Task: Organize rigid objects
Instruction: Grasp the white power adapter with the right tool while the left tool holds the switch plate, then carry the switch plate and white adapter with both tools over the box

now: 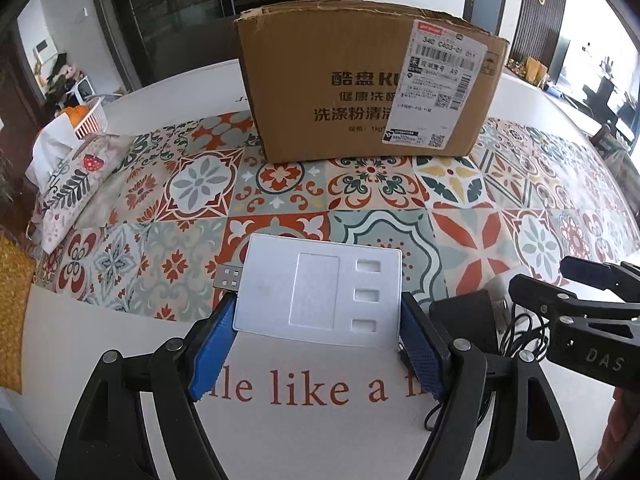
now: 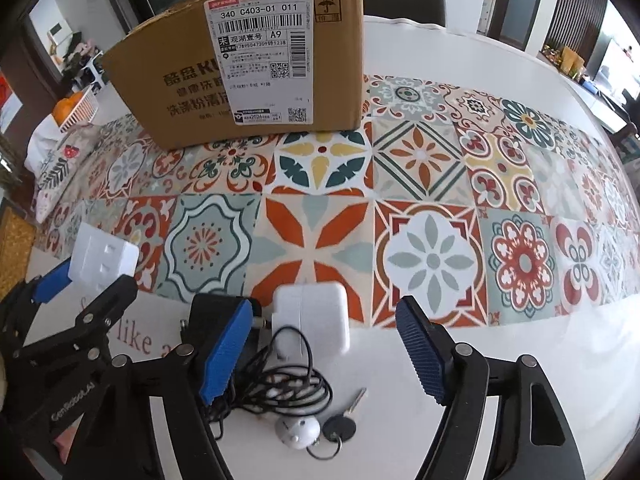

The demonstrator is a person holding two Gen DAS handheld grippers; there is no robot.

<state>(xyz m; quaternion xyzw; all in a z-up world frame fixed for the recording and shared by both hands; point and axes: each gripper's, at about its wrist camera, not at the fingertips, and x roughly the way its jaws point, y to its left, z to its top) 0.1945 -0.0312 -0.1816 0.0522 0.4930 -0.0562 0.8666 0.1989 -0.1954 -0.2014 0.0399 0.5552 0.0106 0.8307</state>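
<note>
Well in front of the cardboard box (image 1: 368, 80) standing on the tiled worktop (image 1: 460, 240), the left gripper (image 1: 318, 338) holds a flat white socket plate (image 1: 320, 292) clamped between its blue fingers (image 1: 212, 352), lifted above the surface. Nearer than the box and to its right, the right gripper (image 2: 326, 350) has its fingers apart, over a white charger (image 2: 314, 320), a black adapter (image 2: 208, 312), a tangled black cable (image 2: 280, 388) and a key (image 2: 352, 404).

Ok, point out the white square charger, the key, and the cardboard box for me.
white square charger (image 2: 311, 320), right wrist view, middle of its top face.
key (image 2: 356, 400), right wrist view, on its metal blade.
cardboard box (image 1: 320, 92), left wrist view, on the printed front face.
</note>
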